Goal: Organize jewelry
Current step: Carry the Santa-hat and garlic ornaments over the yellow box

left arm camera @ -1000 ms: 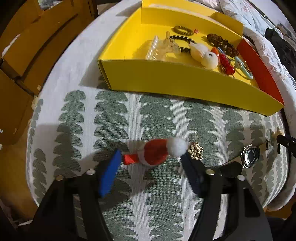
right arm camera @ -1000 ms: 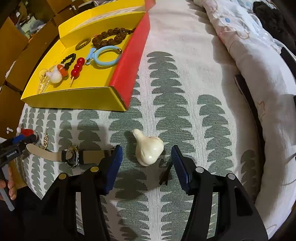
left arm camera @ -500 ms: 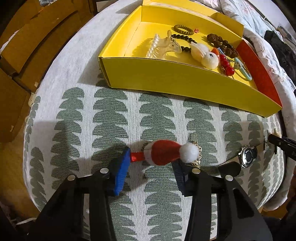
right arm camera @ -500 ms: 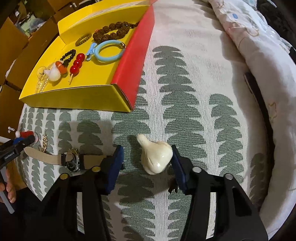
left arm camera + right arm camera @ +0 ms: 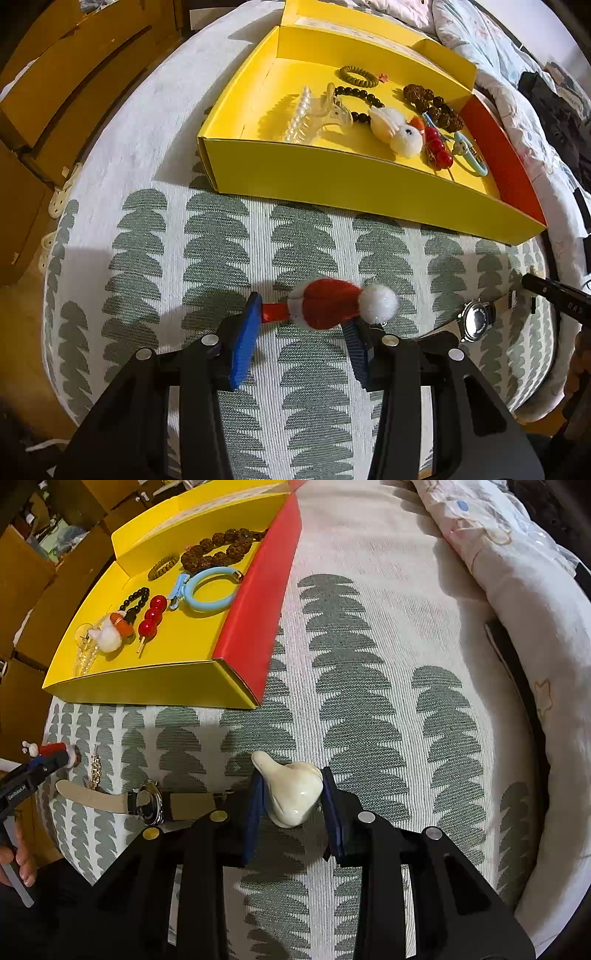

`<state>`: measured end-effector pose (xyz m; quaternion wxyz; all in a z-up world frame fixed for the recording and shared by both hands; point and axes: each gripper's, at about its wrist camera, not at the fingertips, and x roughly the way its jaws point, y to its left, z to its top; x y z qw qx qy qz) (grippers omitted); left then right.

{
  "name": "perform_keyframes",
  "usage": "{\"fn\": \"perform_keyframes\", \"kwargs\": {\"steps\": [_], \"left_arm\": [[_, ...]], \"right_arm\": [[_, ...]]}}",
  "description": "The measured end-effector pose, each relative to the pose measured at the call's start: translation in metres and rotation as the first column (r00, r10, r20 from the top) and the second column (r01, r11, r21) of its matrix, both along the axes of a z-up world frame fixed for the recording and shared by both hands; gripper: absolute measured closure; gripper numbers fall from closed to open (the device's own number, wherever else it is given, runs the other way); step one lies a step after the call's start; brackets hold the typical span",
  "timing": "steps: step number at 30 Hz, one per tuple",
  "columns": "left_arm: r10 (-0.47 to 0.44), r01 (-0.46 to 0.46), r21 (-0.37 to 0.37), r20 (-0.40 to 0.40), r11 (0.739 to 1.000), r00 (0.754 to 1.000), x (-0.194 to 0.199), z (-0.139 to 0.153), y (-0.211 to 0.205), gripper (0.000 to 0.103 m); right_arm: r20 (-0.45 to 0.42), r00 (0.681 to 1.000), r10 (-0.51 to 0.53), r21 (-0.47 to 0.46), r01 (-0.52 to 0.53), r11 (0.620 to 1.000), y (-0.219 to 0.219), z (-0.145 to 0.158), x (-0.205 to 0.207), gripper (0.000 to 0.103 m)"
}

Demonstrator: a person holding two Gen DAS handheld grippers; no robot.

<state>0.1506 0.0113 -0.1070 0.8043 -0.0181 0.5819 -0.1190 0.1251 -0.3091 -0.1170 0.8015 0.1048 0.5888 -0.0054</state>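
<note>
the left tongs (image 5: 301,339) stand around a red santa-hat hair clip (image 5: 332,308) lying on the tree-patterned cloth (image 5: 221,236) near its front edge — the blue left pad (image 5: 245,339) touches the clip's red tail, while the far pad sits under the white pompom, so whether they truly pinch it cannot be told. the right tongs (image 5: 291,812) are clamped on a cream shell-shaped hair clip (image 5: 291,788), both pads pressed against its sides, its pointed tip aimed toward the yellow box (image 5: 147,686). between the two tools a wristwatch (image 5: 147,805) lies flat with its strap stretched out, and a small gold chain piece (image 5: 96,771) rests just beside the strap's pale end. the yellow box sits toward the back of the cloth, with a red flap (image 5: 258,605) on its right side. inside it lie a pearl claw clip (image 5: 314,116), a black bead bracelet (image 5: 360,101), brown bead strands (image 5: 432,107), a fluffy white charm (image 5: 397,129), red berries (image 5: 437,151) and a light blue ring (image 5: 210,590) — all loose on the box floor.
</note>
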Motion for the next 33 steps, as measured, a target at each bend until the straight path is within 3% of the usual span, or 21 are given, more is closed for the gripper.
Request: {"fn": "perform_keyframes", "kwargs": {"steps": [9, 20, 26, 29, 33], "left_arm": [[0.013, -0.012, -0.051, 0.024, 0.999, 1.0, -0.001, 0.016, 0.008, 0.06], [0.039, -0.022, -0.152, 0.108, 0.988, 0.993, 0.007, 0.057, 0.016, 0.06], [0.059, -0.03, -0.189, 0.146, 0.981, 0.988, 0.035, 0.081, 0.01, 0.06], [0.053, -0.019, -0.184, 0.18, 0.983, 0.982, 0.051, 0.091, -0.005, 0.06], [0.03, 0.0, -0.178, 0.17, 0.984, 0.985, 0.078, 0.09, -0.024, 0.06]], "right_arm": [[0.041, 0.999, -0.011, 0.016, 0.01, 1.0, -0.006, 0.02, -0.006, 0.072], [0.208, 0.978, -0.016, 0.106, -0.006, 0.994, -0.007, 0.09, -0.007, 0.072], [0.279, 0.96, 0.026, 0.151, -0.071, 0.986, 0.015, 0.126, 0.025, 0.072], [0.283, 0.958, 0.046, 0.162, -0.095, 0.982, 0.029, 0.128, 0.049, 0.072], [0.267, 0.961, 0.07, 0.179, -0.12, 0.977, 0.046, 0.12, 0.078, 0.072]]}}
